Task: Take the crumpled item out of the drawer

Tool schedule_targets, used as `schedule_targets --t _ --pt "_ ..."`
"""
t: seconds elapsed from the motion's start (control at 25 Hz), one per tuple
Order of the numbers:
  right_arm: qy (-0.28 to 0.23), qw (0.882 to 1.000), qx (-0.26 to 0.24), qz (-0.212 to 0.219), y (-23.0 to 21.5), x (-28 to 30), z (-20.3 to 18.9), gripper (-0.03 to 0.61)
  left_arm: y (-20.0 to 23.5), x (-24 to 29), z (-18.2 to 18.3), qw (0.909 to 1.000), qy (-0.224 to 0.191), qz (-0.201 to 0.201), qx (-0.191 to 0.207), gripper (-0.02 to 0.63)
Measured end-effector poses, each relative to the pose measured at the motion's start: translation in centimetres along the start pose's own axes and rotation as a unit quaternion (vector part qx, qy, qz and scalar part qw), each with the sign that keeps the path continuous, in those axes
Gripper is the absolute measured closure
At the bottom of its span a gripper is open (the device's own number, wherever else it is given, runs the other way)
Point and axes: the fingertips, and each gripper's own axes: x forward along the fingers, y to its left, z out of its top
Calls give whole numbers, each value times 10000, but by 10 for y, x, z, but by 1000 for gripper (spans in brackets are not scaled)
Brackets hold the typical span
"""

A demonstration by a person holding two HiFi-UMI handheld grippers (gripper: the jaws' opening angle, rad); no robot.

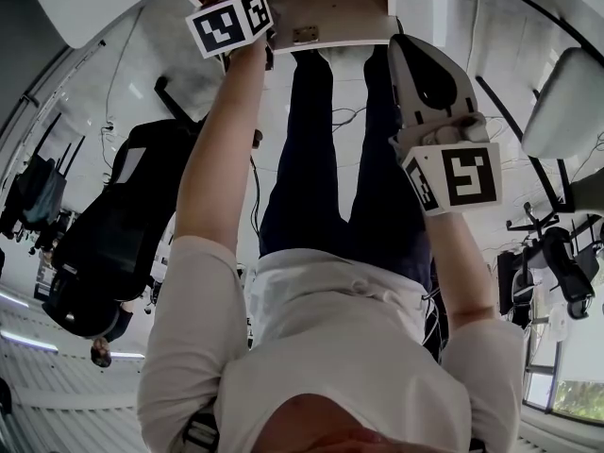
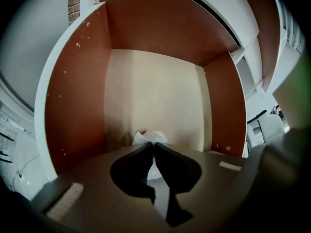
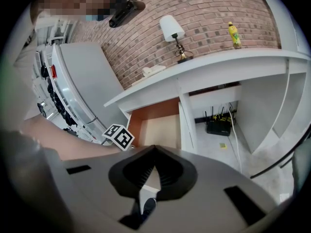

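Observation:
The crumpled item (image 2: 149, 137) is a small wad of white paper lying on the beige floor of the open drawer (image 2: 155, 91), close to the front edge. My left gripper (image 2: 154, 144) reaches into the drawer, and its dark jaws are closed on the wad, which shows above the tips and in the gap behind them. In the head view only its marker cube (image 1: 231, 22) shows, at the drawer's (image 1: 330, 17) front. My right gripper (image 3: 154, 148) hangs back outside the drawer (image 3: 160, 127) with its tips together and nothing between them.
The drawer has orange-brown side walls (image 2: 80, 91) and sits under a white desk top (image 3: 204, 67). A lamp (image 3: 172, 30) and a yellow bottle (image 3: 234, 34) stand on the desk. A router (image 3: 218, 126) with cables sits below. Office chairs (image 1: 123, 225) stand on both sides.

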Motion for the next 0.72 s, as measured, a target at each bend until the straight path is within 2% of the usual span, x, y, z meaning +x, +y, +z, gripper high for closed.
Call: schedule_targets --t 0.24,0.48,0.72 --pt "-39 10000 10 23 6 0 -1 572 -2 -5 3 9999 -134 -31 55 595" --pt "-41 10000 -7 55 13 -2 -5 572 -1 -14 5 9993 -361 -76 -80 595" --pt "-70 9999 -63 60 18 -5 -4 572 -6 -32 -1 9977 -569 8 360 595"
